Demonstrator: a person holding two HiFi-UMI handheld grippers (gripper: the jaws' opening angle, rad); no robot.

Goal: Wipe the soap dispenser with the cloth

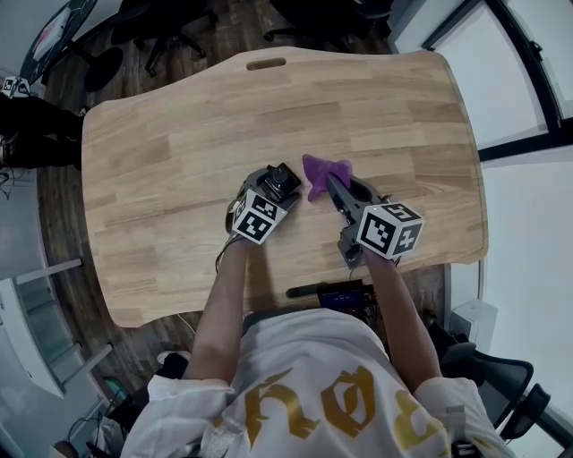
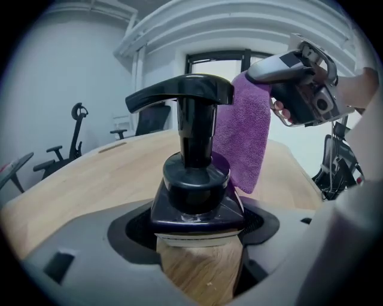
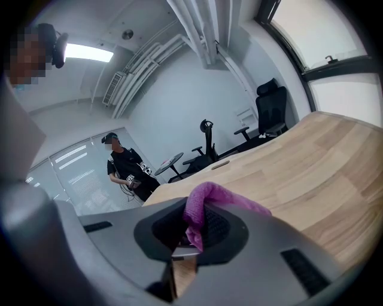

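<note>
A black pump soap dispenser point(image 2: 194, 173) stands between the jaws of my left gripper point(image 2: 197, 239), which is shut on its body. In the head view the dispenser point(image 1: 283, 182) sits at mid-table, just ahead of the left gripper point(image 1: 265, 199). A purple cloth point(image 1: 322, 173) hangs from my right gripper point(image 1: 338, 190), which is shut on it. In the left gripper view the cloth point(image 2: 245, 137) drapes right behind the pump head, touching or nearly touching it. The right gripper view shows the cloth point(image 3: 200, 212) bunched between its jaws.
The wooden table point(image 1: 179, 152) has a slot handle point(image 1: 266, 63) at its far edge. Office chairs point(image 1: 170, 27) stand beyond the table. A person in black point(image 3: 127, 170) stands in the background. A dark device point(image 1: 336, 292) lies at the near table edge.
</note>
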